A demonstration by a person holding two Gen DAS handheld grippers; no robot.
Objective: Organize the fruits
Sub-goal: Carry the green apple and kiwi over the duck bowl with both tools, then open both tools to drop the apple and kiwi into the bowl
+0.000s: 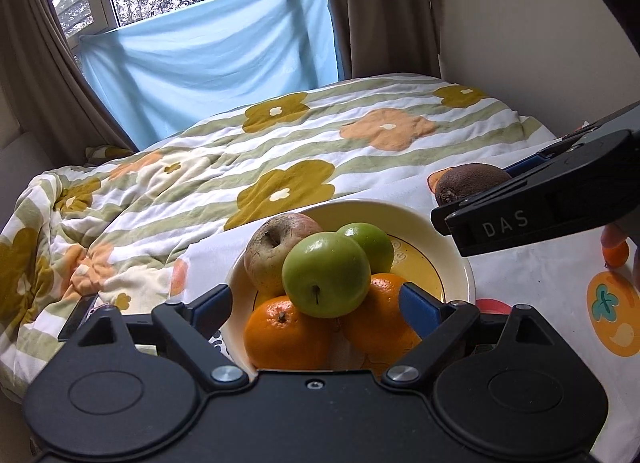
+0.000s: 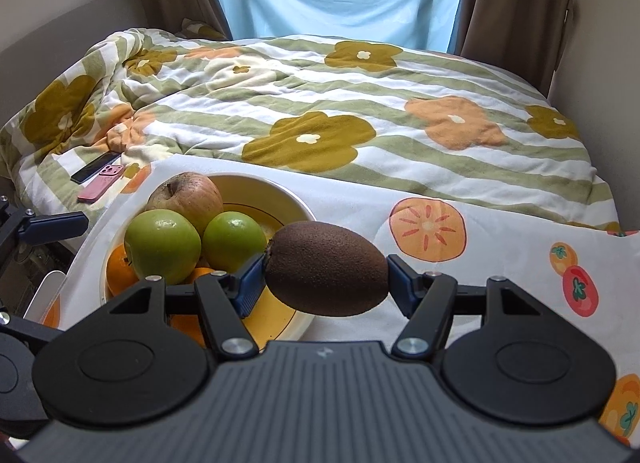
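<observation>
Kiwi (image 2: 326,269) between right tool (image 2: 324,279) pads

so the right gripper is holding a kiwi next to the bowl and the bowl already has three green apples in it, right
Not quite: the bowl holds two green apples, not three, a larger one and a smaller one. The third apple is reddish-brown. The right wrist view shows this. The rest stands: the right gripper holds the kiwi beside the bowl.
</observation>
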